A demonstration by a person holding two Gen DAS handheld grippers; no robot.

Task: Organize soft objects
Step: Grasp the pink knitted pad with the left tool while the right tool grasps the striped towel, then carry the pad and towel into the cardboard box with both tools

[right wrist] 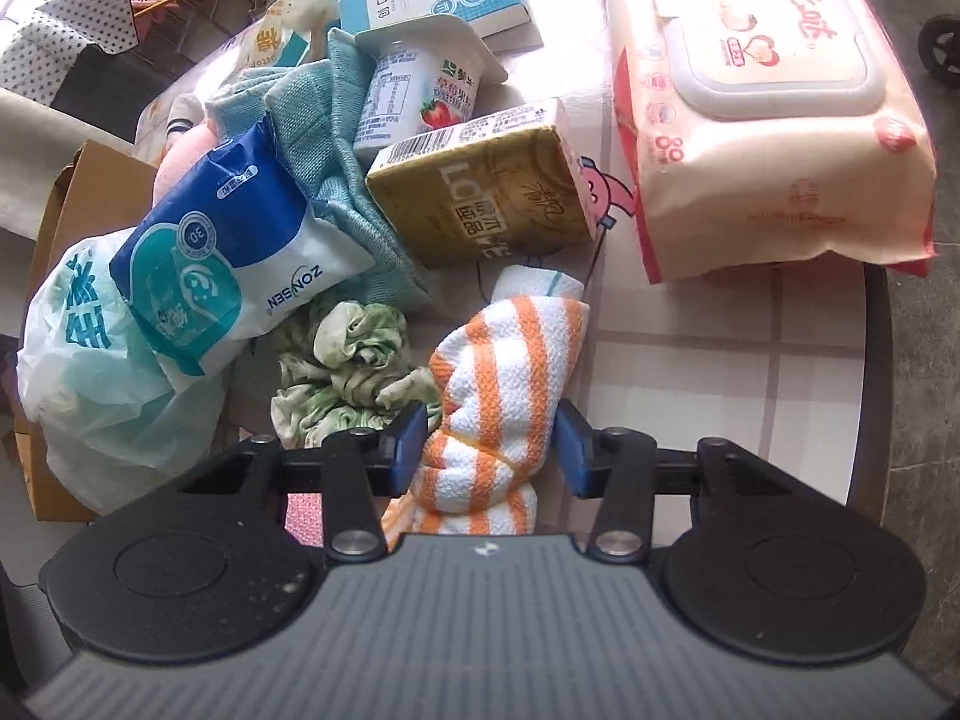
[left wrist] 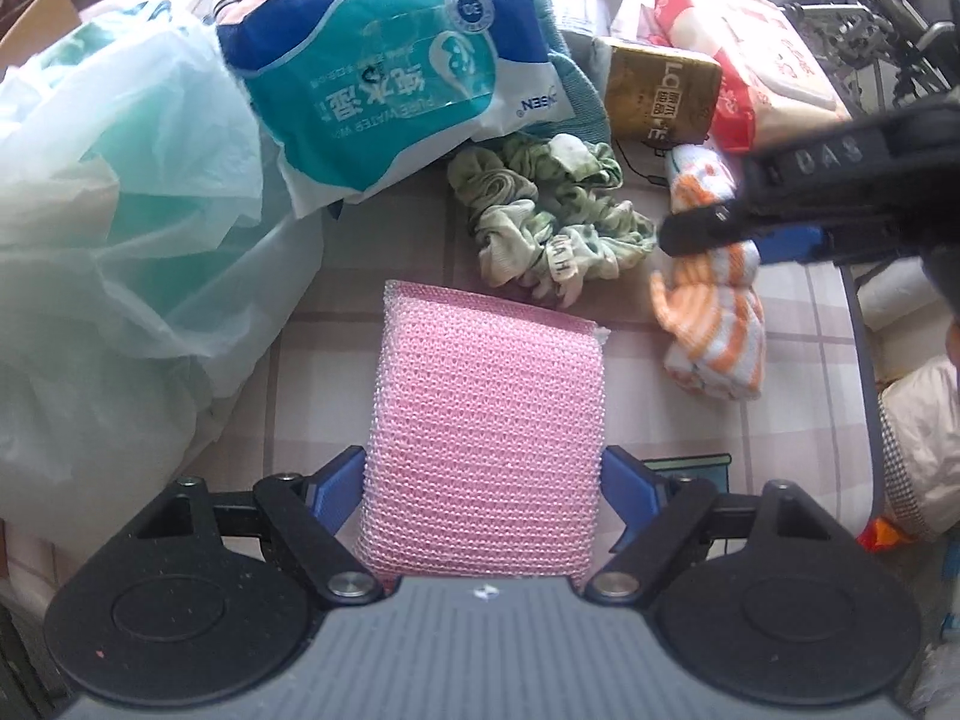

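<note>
A pink mesh sponge lies flat on the checked tablecloth. My left gripper points down over it, with a blue pad close beside each long edge. The sponge shows no dent, so I read this gripper as open. An orange-and-white striped towel, rolled and tied, lies to the right of the sponge. My right gripper is shut on its narrow middle, both pads against the cloth. In the left wrist view that gripper reaches in from the right over the towel.
Green scrunchies lie between sponge and towel. Behind them are a blue wet-wipe pack on a pale plastic bag, a teal knit cloth, a gold carton, a yogurt cup and a large wipes pack. The table's edge runs along the right.
</note>
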